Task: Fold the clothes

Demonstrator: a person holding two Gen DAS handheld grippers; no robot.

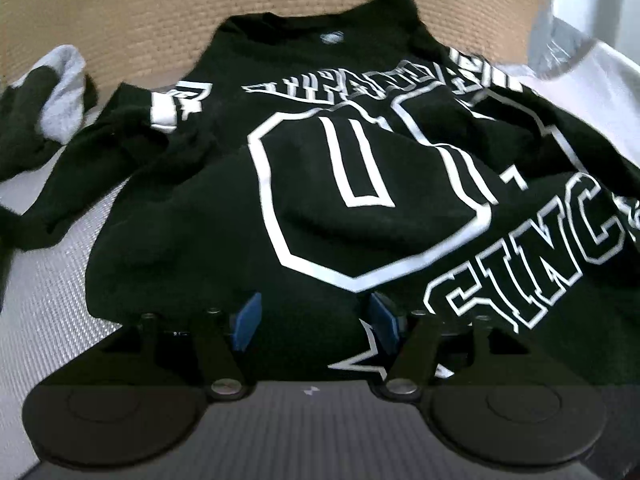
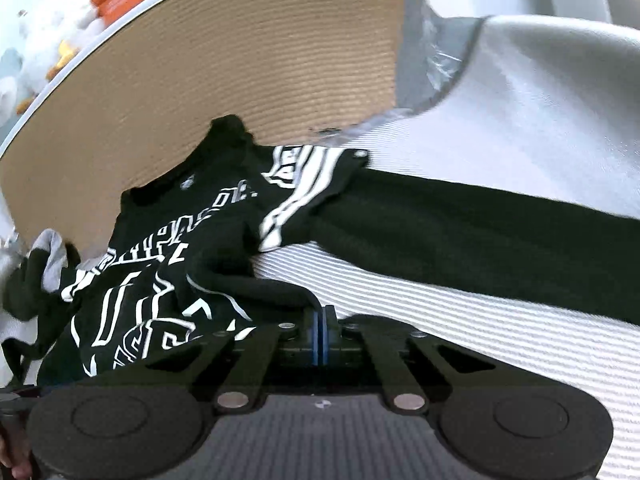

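Pinching a shirt (image 2: 168, 280) fold, the right tool (image 2: 320, 320) may slip — left tool (image 1: 316, 320) gapes, holding nothing.

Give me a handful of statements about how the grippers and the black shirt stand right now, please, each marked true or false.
1. The left gripper is open, its blue pads apart over the black shirt. True.
2. The right gripper is open and holds nothing. False: its pads are pressed together, apparently on a fold of the black shirt at its tips.
3. The shirt's print is white. True.
4. The shirt is folded into a neat square. False: it lies spread and rumpled, with a striped sleeve stretched out.
5. A grey and black garment lies bunched beside the shirt. True.
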